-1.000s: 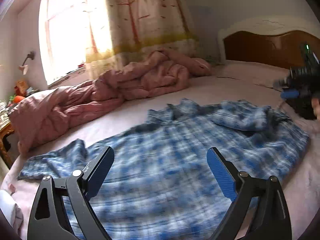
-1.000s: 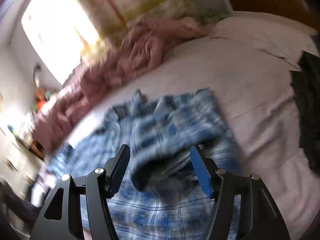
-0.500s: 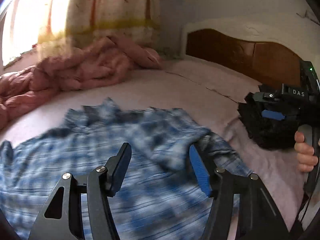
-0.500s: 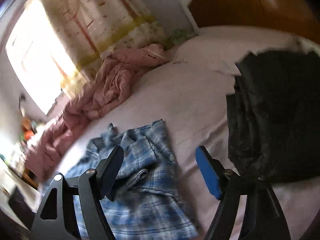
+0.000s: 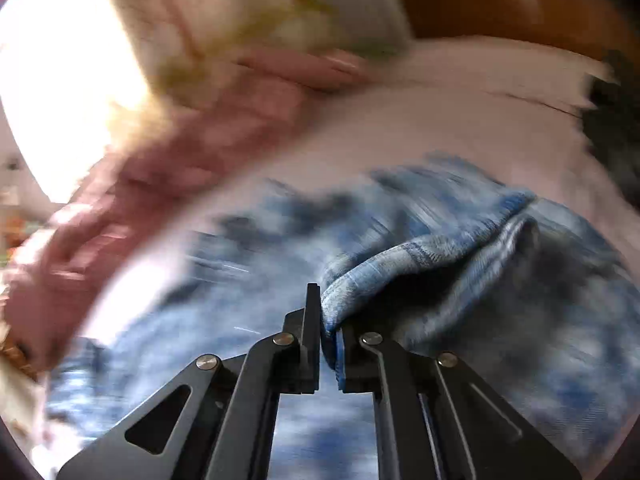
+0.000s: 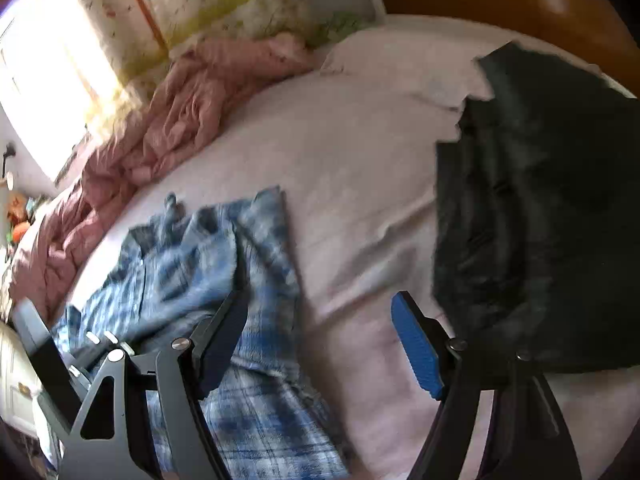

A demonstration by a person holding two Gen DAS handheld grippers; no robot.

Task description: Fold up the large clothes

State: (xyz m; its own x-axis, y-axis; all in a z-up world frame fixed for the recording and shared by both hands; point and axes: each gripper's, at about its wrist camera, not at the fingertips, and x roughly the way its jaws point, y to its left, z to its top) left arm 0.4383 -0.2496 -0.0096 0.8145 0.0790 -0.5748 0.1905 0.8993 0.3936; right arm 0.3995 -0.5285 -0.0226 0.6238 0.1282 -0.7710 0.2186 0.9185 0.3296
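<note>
The left claw (image 5: 329, 334), wide open over the blue plaid shirt (image 5: 460, 248) a second ago, now has its jaws clamped together on a raised fold of that shirt, the cloth pinched between the pads. Its view has swung, and the scene is smeared with blur. The right claw (image 6: 320, 344) now stands a little wider, nothing between its pads, and hangs over bare pink bed sheet (image 6: 360, 152) between the shirt and the dark garment (image 6: 540, 208), no longer above the plaid.

No text, label or number can be read — anywhere.
</note>
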